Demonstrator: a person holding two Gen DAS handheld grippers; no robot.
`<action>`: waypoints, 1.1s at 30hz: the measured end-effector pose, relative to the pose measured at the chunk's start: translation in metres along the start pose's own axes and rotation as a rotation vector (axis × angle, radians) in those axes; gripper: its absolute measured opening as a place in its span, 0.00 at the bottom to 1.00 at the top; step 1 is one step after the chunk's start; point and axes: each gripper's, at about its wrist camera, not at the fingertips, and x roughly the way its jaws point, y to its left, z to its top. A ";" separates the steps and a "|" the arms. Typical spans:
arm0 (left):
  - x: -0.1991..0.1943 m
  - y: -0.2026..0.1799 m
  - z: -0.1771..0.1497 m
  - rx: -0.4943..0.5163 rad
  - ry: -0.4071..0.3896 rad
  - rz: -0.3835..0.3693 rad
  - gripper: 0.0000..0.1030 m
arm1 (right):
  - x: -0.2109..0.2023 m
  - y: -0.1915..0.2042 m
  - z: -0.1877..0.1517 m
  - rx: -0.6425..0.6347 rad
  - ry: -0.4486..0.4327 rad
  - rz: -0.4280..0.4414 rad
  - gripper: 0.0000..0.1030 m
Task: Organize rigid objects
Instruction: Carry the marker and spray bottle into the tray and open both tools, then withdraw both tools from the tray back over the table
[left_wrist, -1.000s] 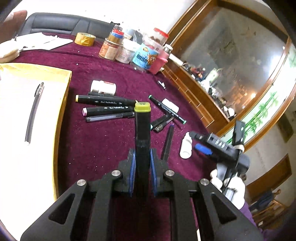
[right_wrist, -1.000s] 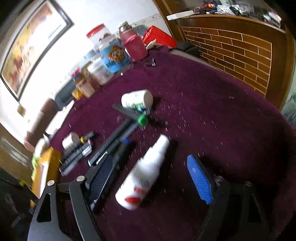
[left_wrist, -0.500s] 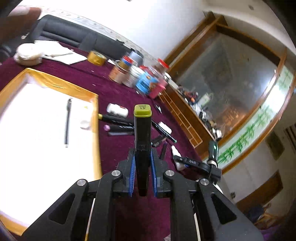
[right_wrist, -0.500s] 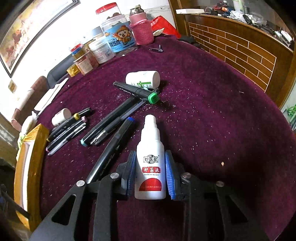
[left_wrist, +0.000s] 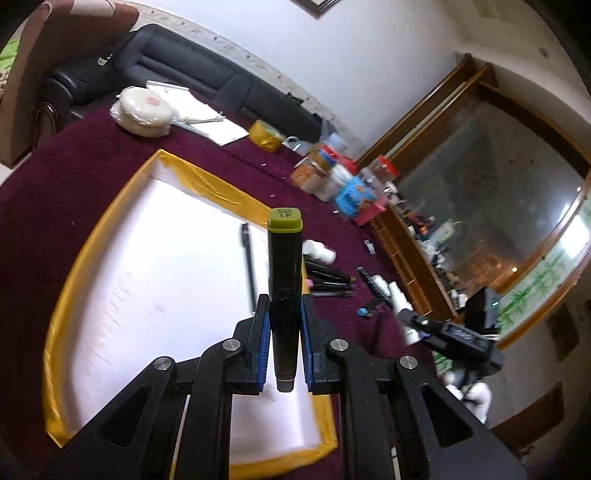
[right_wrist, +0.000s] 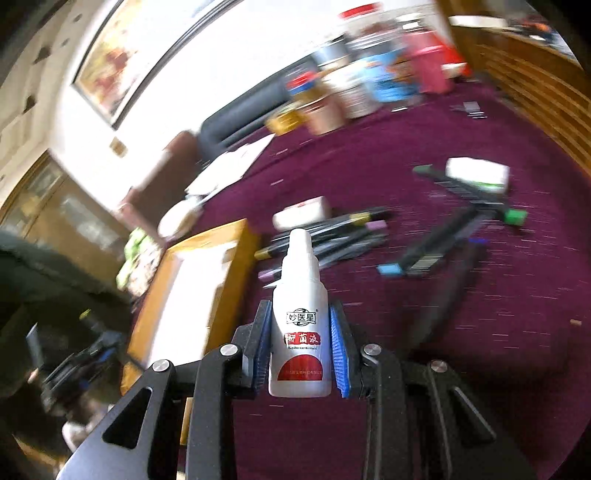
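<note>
1. Marker, black square-bodied w/ olive-green cap (left_wrist: 284, 273): clamped btwn blue pads of left gripper (left_wrist: 283, 347), jaws nearly together, cap pointing to 12 o'clock, lifted clear of the surface.
2. Under it: shallow white tray w/ yellow taped rim (left_wrist: 92, 236), filling frame from 9 to 6 o'clock; one slim black pen (left_wrist: 249, 262) lies inside, just at 10 o'clock of the marker.
3. At 3 o'clock of the marker: row of loose black markers (left_wrist: 328, 280) on the maroon velvet tablecloth (left_wrist: 74, 162), small white bottle lying on its side (left_wrist: 319, 251) just beyond them.
4. At 1 o'clock, farther off: cluster of jars & tins (left_wrist: 340, 181).
5. Right gripper (right_wrist: 299, 354): blue pads pressed on white plastic spray bottle w/ red label (right_wrist: 300, 332), nozzle to 12 o'clock; jaws have just been closing onto it. Bottle is off the cloth.
6. Right view is blurred; tray at 9 o'clock of the bottle, loose markers at 12 to 2 o'clock.
</note>
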 end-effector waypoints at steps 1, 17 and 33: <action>0.003 0.003 0.003 0.004 0.010 0.010 0.12 | 0.012 0.016 0.001 -0.016 0.024 0.028 0.26; 0.098 0.062 0.064 -0.099 0.181 0.111 0.12 | 0.180 0.132 0.020 -0.043 0.236 0.092 0.26; 0.091 0.066 0.061 -0.186 0.124 0.103 0.37 | 0.181 0.131 0.037 -0.095 0.184 0.044 0.31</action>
